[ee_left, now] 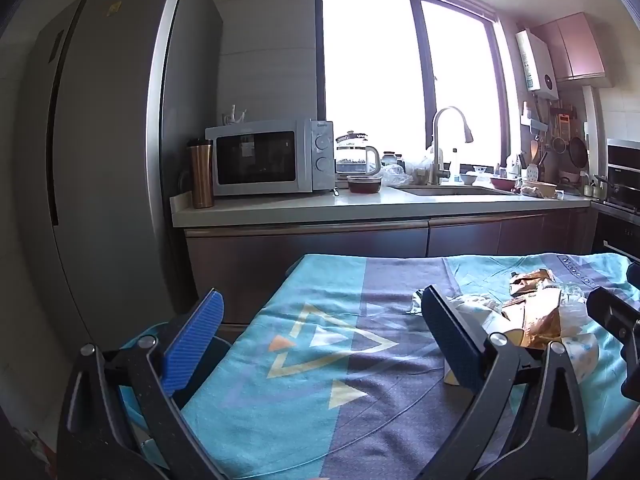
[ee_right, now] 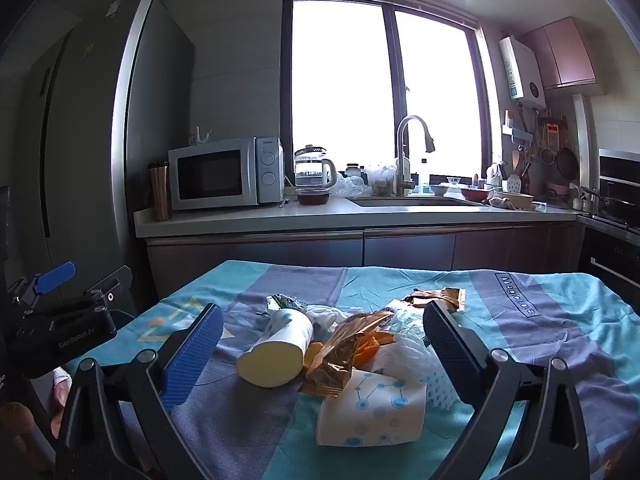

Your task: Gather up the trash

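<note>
A heap of trash lies on the table with the teal and purple cloth (ee_right: 248,420). In the right wrist view it holds a tipped paper cup (ee_right: 276,354), a flattened dotted paper cup (ee_right: 372,412), a gold foil wrapper (ee_right: 340,354), orange peel (ee_right: 368,346), white foam netting (ee_right: 434,384), crumpled white tissue (ee_right: 326,314) and a brown wrapper (ee_right: 436,297) farther back. My right gripper (ee_right: 322,354) is open, its fingers on either side of the heap, just above it. My left gripper (ee_left: 320,340) is open and empty over the cloth (ee_left: 320,380), left of the heap (ee_left: 536,320).
Behind the table runs a kitchen counter (ee_right: 320,216) with a microwave (ee_right: 224,174), a brown tumbler (ee_right: 160,192), a glass kettle (ee_right: 314,170), a sink and faucet (ee_right: 412,152). A tall fridge (ee_right: 100,140) stands left. An oven (ee_right: 618,220) is at the right.
</note>
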`<state>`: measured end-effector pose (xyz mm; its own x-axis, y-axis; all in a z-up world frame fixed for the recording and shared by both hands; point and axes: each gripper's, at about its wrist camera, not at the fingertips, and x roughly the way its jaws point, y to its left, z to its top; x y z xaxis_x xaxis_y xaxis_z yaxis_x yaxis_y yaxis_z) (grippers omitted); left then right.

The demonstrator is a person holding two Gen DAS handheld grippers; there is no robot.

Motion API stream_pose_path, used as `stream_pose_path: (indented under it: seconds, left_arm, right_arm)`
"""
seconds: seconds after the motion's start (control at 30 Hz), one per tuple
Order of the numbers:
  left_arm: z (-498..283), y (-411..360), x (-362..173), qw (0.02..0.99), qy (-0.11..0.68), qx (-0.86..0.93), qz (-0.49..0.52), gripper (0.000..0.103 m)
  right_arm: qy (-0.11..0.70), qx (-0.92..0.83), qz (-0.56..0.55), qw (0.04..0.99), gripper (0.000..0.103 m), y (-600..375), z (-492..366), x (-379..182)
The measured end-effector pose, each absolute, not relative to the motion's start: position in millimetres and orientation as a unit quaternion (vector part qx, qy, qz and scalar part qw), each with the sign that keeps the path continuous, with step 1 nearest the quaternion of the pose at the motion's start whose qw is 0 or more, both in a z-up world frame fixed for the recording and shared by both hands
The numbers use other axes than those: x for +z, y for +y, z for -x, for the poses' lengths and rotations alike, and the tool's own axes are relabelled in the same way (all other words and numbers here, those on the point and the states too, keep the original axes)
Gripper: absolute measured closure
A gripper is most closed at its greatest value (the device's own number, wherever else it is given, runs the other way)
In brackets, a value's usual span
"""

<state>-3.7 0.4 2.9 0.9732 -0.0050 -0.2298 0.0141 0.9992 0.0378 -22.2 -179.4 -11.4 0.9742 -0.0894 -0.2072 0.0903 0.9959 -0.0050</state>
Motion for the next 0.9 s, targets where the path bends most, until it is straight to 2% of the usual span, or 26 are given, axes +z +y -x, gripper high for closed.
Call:
stream_pose_path:
  seconds: [0.9]
  left_arm:
    - [12.5, -0.7, 7.3, 0.994, 0.105, -0.011, -0.018, 0.005]
  right_arm:
    - [0.104, -0.043, -0.004, 0.994, 0.006, -178.2, 19.6, -10.5]
